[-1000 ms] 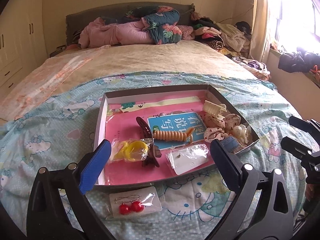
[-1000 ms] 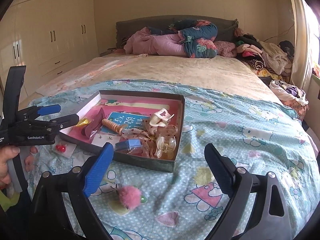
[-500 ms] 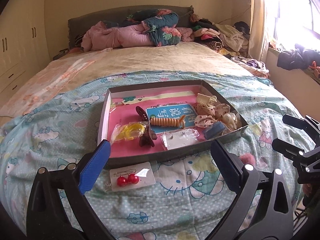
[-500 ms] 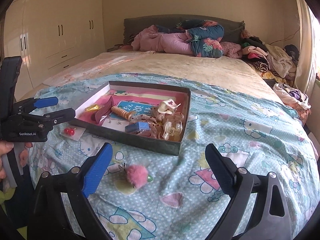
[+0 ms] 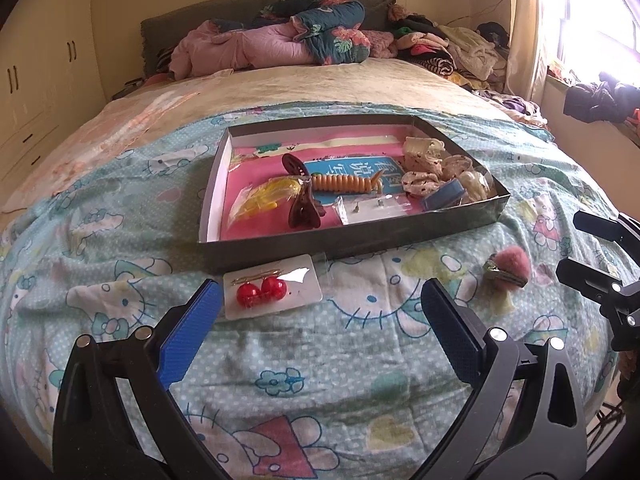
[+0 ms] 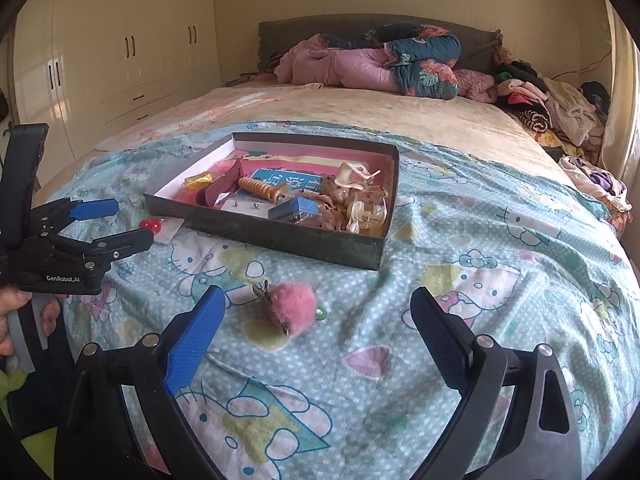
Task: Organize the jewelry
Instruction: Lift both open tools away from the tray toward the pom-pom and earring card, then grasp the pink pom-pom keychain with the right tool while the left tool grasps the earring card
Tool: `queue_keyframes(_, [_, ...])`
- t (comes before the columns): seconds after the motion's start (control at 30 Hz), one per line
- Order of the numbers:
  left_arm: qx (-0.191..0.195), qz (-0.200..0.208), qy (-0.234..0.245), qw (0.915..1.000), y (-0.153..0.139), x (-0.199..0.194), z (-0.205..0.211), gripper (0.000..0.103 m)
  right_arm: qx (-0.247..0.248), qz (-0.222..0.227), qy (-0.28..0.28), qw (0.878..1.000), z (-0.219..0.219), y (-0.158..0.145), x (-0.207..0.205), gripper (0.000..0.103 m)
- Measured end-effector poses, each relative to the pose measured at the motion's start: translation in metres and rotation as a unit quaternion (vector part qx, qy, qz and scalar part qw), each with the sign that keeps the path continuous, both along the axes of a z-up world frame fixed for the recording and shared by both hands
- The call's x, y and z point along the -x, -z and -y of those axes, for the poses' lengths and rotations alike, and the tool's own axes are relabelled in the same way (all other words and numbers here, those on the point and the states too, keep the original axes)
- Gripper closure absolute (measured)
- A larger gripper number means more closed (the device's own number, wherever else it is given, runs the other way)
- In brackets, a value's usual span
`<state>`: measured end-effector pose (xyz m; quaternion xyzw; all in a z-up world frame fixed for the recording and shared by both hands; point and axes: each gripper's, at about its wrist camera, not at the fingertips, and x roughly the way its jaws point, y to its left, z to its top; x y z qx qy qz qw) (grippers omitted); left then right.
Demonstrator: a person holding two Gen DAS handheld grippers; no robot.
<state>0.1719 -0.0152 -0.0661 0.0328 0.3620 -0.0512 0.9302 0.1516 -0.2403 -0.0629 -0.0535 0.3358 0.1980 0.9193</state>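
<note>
A shallow dark box (image 5: 352, 236) (image 6: 280, 236) lies on the blue cartoon-print bedspread, holding hair clips, scrunchies, an orange spiral tie (image 5: 344, 183) and bagged earrings. In front of it lies a card with red ball earrings (image 5: 272, 291) (image 6: 154, 225), just beyond my left gripper (image 5: 318, 314), which is open and empty. A pink pompom clip (image 6: 292, 307) (image 5: 510, 266) rests on the bedspread between the fingers of my right gripper (image 6: 316, 320), also open and empty. Each gripper shows at the edge of the other's view.
Piled quilts (image 6: 384, 62) and clothes (image 6: 552, 104) lie at the head and right side of the bed. White wardrobes (image 6: 108, 60) stand on the left, a bright window (image 5: 592, 12) on the right. A hand (image 6: 16, 320) holds the left gripper's handle.
Both grippers have pulled back from the box toward the foot of the bed. The earring card and the pompom clip now lie farther ahead in view. Both stayed open.
</note>
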Motion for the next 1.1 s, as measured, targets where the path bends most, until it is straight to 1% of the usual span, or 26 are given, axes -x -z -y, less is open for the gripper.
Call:
queue_keyframes(0.37, [0.004, -0.032, -0.023, 0.9992, 0.024, -0.012, -0.016, 0.012, 0.011, -0.021, -0.019, 1.000, -0.015, 0.022, -0.010, 0.012])
queue_keyframes(0.7, [0.026, -0.049, -0.038, 0.9977, 0.040, -0.027, -0.032, 0.012, 0.020, -0.037, -0.022, 0.999, -0.026, 0.042, -0.032, 0.013])
queue_keyframes(0.77, [0.040, -0.057, -0.042, 0.9966, 0.043, -0.032, -0.037, 0.012, 0.020, -0.041, -0.024, 0.999, -0.028, 0.044, -0.036, 0.021])
queue_keyframes(0.83, [0.046, -0.061, -0.045, 0.9961, 0.045, -0.036, -0.039, 0.012, 0.020, -0.053, -0.028, 0.998, -0.031, 0.048, -0.041, 0.037])
queue_keyframes(0.87, [0.045, -0.060, -0.045, 0.9962, 0.045, -0.038, -0.039, 0.012, 0.020, -0.056, -0.031, 0.998, -0.033, 0.049, -0.042, 0.042])
queue_keyframes(0.93, [0.044, -0.061, -0.045, 0.9962, 0.047, -0.040, -0.039, 0.012, 0.018, -0.056, -0.039, 0.997, -0.036, 0.050, -0.042, 0.058])
queue_keyframes(0.97, [0.043, -0.061, -0.044, 0.9962, 0.047, -0.040, -0.039, 0.012, 0.016, -0.057, -0.041, 0.997, -0.037, 0.050, -0.042, 0.061])
queue_keyframes(1.0, [0.043, -0.062, -0.044, 0.9962, 0.047, -0.040, -0.039, 0.017, 0.013, -0.059, -0.045, 0.997, -0.037, 0.050, -0.042, 0.069])
queue_keyframes(1.03, [0.039, -0.063, -0.048, 0.9961, 0.047, -0.039, -0.040, 0.024, 0.009, -0.062, -0.049, 0.997, -0.038, 0.050, -0.041, 0.072])
queue_keyframes(1.1, [0.033, -0.063, -0.053, 0.9961, 0.046, -0.035, -0.043, 0.058, 0.008, -0.063, -0.050, 0.997, -0.039, 0.050, -0.041, 0.072])
